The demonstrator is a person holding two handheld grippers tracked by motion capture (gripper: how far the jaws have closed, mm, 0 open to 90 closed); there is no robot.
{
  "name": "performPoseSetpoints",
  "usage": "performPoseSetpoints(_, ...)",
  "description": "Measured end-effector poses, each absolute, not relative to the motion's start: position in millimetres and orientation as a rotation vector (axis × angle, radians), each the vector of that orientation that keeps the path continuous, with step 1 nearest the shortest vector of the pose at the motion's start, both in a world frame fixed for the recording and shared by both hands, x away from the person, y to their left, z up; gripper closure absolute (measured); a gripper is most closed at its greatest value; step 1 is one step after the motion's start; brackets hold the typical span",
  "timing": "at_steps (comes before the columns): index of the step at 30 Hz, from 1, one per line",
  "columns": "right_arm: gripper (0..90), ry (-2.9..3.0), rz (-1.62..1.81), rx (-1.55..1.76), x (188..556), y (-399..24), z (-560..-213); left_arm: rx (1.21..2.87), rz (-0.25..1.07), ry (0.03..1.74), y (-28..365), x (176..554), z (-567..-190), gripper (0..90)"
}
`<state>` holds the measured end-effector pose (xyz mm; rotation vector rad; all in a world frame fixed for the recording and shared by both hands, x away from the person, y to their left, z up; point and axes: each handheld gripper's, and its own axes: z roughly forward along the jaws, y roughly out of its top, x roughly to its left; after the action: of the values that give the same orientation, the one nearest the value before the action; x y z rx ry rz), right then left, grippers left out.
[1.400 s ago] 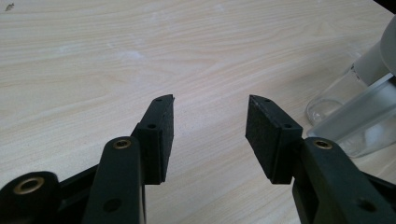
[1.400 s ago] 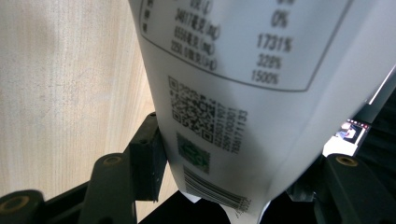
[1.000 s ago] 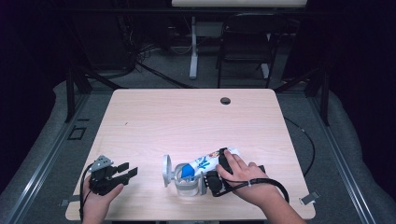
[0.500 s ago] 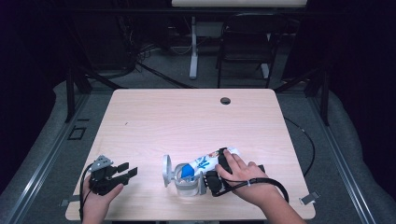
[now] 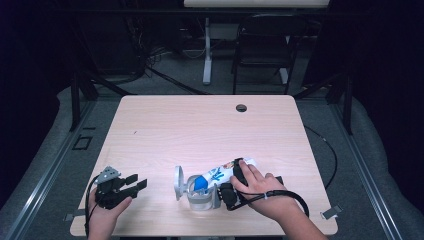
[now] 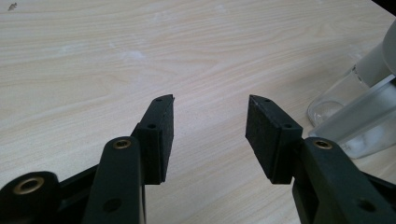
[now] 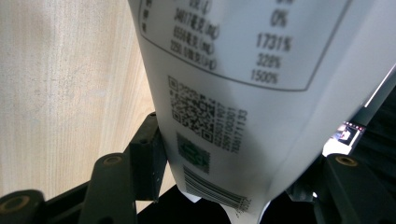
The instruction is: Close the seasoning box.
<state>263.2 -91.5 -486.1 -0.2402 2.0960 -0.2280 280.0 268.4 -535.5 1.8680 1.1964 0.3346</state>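
pouch (image 5: 226, 173) over open jar (image 5: 200, 199) | lid (image 5: 178, 182) beside | table (image 5: 210, 130)

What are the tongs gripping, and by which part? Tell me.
Right tongs grip the white printed pouch at its barcode end. Left tongs hold nothing.

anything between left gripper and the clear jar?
Nothing: bare wood table separates the open left gripper from the clear jar in the high view; the left gripper view agrees.

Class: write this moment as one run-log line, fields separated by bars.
left gripper: open, nothing between jaws | right gripper: shut on white pouch, tipped toward clear container | surface: wooden table
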Motion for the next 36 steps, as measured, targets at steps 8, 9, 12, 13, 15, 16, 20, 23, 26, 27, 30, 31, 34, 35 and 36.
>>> performPoseSetpoints(8, 42.4, 2.089, -0.248, -0.250, 263.0, -90.2, -484.7, 1.865, 0.337, 1.196, 268.8, 280.2, -536.0, 52.2)
performPoseSetpoints(9, 42.4, 2.089, -0.249, -0.250, 263.0, -90.1, -484.7, 1.866, 0.336, 1.197, 268.8, 280.2, -536.0, 52.2)
performPoseSetpoints(12, 42.4, 2.092, -0.243, -0.251, 263.4, -90.2, -485.0, 1.866, 0.338, 1.196, 268.8, 280.3, -536.2, 52.2)
performPoseSetpoints(13, 42.4, 2.098, -0.234, -0.245, 263.7, -90.4, -485.5, 1.866, 0.338, 1.196, 268.7, 280.3, -536.2, 52.2)
performPoseSetpoints(15, 42.4, 2.095, -0.239, -0.248, 263.6, -90.1, -485.4, 1.867, 0.334, 1.197, 268.7, 280.2, -536.1, 52.2)
performPoseSetpoints(16, 42.4, 2.095, -0.241, -0.246, 263.5, -90.0, -485.4, 1.866, 0.334, 1.198, 268.8, 280.2, -536.2, 52.2)
performPoseSetpoints(20, 42.4, 2.097, -0.245, -0.243, 263.3, -89.8, -485.3, 1.867, 0.334, 1.198, 268.7, 280.3, -536.3, 52.2)
performPoseSetpoints(23, 42.4, 2.097, -0.247, -0.243, 263.3, -89.6, -485.2, 1.867, 0.333, 1.199, 268.9, 280.3, -536.3, 52.1)
performPoseSetpoints(26, 42.5, 2.097, -0.249, -0.245, 263.4, -89.4, -485.0, 1.867, 0.334, 1.198, 269.1, 280.4, -536.4, 52.1)
performPoseSetpoints(27, 42.5, 2.097, -0.249, -0.246, 263.4, -89.4, -484.9, 1.868, 0.333, 1.198, 269.2, 280.3, -536.4, 52.2)
performPoseSetpoints(30, 42.5, 2.091, -0.256, -0.254, 263.5, -89.0, -484.5, 1.867, 0.331, 1.199, 269.0, 280.4, -536.6, 52.1)
performPoseSetpoints(31, 42.5, 2.091, -0.257, -0.254, 263.6, -88.9, -484.5, 1.867, 0.331, 1.200, 269.0, 280.4, -536.6, 52.1)
performPoseSetpoints(34, 42.5, 2.089, -0.260, -0.258, 263.9, -88.7, -484.1, 1.862, 0.334, 1.201, 269.2, 280.6, -537.1, 52.1)
performPoseSetpoints(35, 42.5, 2.090, -0.260, -0.258, 264.0, -88.7, -484.0, 1.864, 0.335, 1.203, 269.4, 280.6, -537.1, 52.1)
performPoseSetpoints(36, 42.5, 2.090, -0.261, -0.260, 264.0, -88.7, -484.0, 1.864, 0.335, 1.204, 269.8, 280.7, -537.2, 52.2)
